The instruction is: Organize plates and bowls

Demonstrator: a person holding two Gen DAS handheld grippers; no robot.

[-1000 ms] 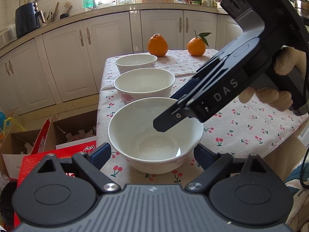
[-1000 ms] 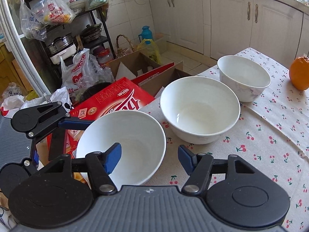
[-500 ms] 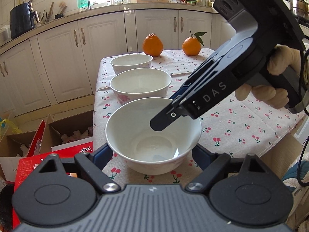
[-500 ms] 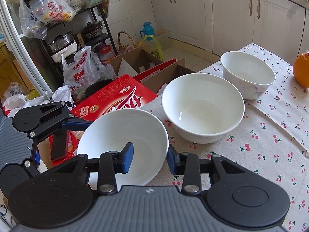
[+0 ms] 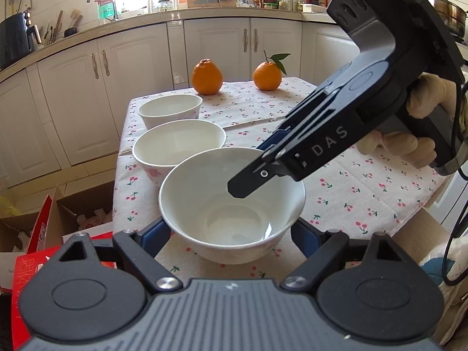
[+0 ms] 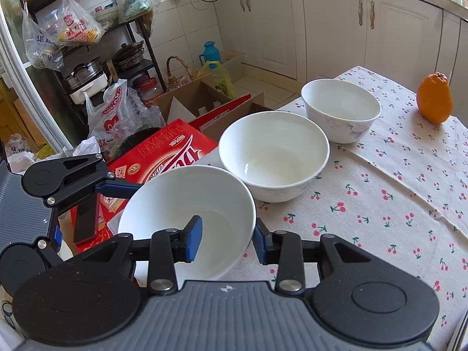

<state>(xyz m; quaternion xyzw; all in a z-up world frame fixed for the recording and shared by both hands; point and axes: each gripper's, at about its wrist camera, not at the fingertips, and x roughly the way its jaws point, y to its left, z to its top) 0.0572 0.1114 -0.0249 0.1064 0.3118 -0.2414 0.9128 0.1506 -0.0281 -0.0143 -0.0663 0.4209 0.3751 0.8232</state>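
Three white bowls stand in a row on the table with the cherry cloth (image 6: 395,193), and all three have nothing in them. The near bowl (image 6: 187,204) is the landmark here. It sits at the table's edge, closest to both cameras. In the right wrist view, to the left of the near bowl and down on the floor, lies a red box (image 6: 166,152), and behind that an open cardboard box (image 6: 193,102) with white pieces inside. The left gripper (image 5: 231,234) has its fingers wide apart, one on each side of the near bowl; whether they touch its sides I cannot tell. The right gripper (image 6: 226,238) has its fingers squeezed on the near bowl's rim, one blue pad (image 6: 194,238) inside the bowl and the other pad outside. Just past the near bowl stands the middle bowl (image 6: 273,155), very close to it. Past that one is the far bowl (image 6: 340,108), which is smaller. Well beyond the bowls, to the right, an orange (image 6: 434,98) sits on the cloth. In the left wrist view a second orange (image 5: 267,74) with a green leaf sits beside the first.
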